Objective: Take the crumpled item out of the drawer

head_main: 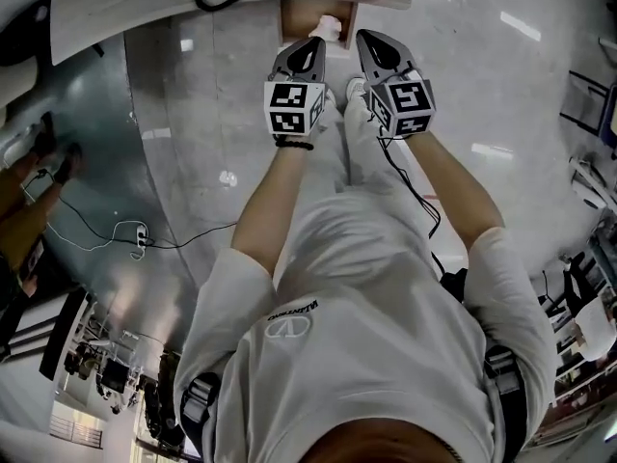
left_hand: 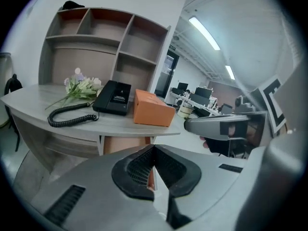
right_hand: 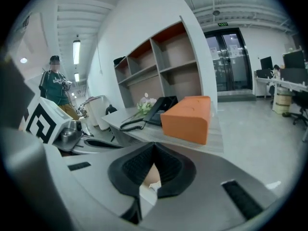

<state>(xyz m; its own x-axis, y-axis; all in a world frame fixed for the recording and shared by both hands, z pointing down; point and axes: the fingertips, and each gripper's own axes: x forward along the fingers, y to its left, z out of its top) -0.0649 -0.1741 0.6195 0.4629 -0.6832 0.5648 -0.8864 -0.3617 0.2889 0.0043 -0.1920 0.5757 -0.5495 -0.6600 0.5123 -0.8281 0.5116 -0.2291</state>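
Observation:
In the head view both grippers are held side by side in front of the person, pointing at the desk. An open brown drawer (head_main: 297,15) under the desk edge holds a white crumpled item (head_main: 331,26). My left gripper (head_main: 314,42) is shut and empty, just short of the drawer. Beside it, my right gripper (head_main: 365,37) has its tips together too, with nothing between them. In the left gripper view the jaw tips (left_hand: 154,149) meet. The right gripper view shows the same (right_hand: 154,146), with the white crumpled item (right_hand: 153,184) showing below the pads.
The grey desk (left_hand: 72,121) carries a black phone (left_hand: 113,98) with a coiled cord, an orange box (left_hand: 153,109) and flowers (left_hand: 82,85); a shelf unit (left_hand: 96,37) stands behind. A cable (head_main: 145,236) lies on the floor at left. A person (right_hand: 57,88) stands far off.

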